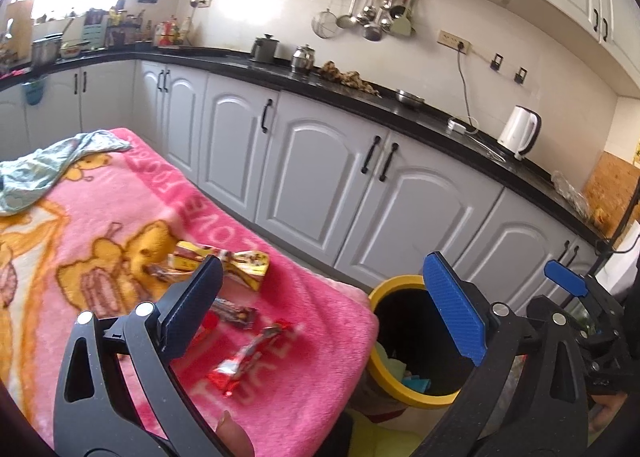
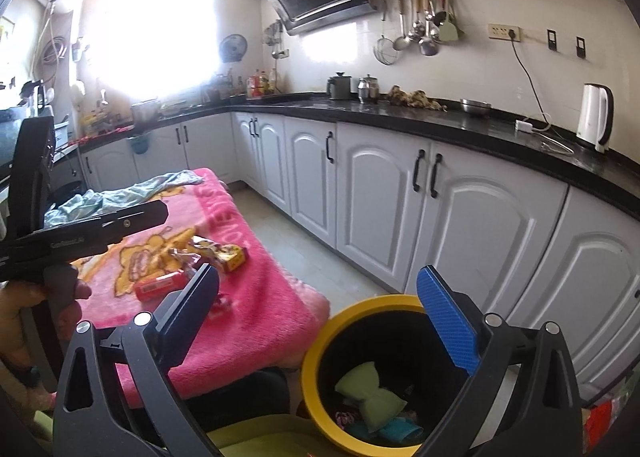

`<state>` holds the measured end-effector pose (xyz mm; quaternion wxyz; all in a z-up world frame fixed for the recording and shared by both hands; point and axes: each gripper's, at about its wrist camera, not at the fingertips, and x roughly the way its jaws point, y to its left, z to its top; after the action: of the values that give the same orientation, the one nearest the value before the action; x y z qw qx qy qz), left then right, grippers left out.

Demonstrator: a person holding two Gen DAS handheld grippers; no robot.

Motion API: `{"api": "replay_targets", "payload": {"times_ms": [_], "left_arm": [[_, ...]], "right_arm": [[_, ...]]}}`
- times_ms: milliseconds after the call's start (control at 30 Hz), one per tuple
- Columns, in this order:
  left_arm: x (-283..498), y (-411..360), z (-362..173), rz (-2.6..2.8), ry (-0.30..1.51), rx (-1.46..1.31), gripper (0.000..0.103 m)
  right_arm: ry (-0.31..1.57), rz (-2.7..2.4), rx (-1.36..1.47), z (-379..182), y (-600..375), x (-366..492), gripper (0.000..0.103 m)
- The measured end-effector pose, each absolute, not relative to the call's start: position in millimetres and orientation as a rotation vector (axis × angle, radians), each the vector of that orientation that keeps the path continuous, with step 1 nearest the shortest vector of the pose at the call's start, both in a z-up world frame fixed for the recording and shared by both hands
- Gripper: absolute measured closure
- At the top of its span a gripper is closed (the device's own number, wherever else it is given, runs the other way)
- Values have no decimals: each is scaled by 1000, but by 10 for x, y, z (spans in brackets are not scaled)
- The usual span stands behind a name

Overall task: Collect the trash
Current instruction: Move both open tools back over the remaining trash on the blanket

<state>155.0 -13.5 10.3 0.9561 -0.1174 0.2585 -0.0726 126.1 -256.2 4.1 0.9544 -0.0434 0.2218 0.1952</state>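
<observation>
- Lying at far left on the pink blanket (image 1: 312, 321) covering the bench is a crumpled pale green cloth (image 1: 44, 169); the blanket's woven border lettering is only partly legible.
- Yellow wrapper (image 1: 236, 263), a brown wrapper (image 1: 234, 313) and a red wrapper (image 1: 248, 361) sit near the blanket's corner; their print is too blurred to read.
- Left gripper (image 1: 324, 309) hovers above them, jaws wide apart, empty.
- Yellow-rimmed bin (image 2: 320, 341) stands just beside the bench, holding green and blue scraps.
- Right gripper (image 2: 324, 317) hangs over the bin, jaws spread, empty.
</observation>
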Motion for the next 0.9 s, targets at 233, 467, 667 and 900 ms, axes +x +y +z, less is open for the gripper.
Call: {"api": "replay_targets", "payload": {"times_ms": [233,467,667,900], "left_arm": [[1475,217,86,-84,515,-274,11],[1398,599,14,-5,515,-299,11],[1340,875,-55,46,516,-322,11],[1298,1096,-140,86,523,-337,11]], "right_arm": [[465,452,-110,37,-2277,1242,7],[499,511,-129,-24,-1965,1243,7],[537,554,-133,-94,-1717,1315,7],[558,594,-137,-144,-1428,1393,7]]}}
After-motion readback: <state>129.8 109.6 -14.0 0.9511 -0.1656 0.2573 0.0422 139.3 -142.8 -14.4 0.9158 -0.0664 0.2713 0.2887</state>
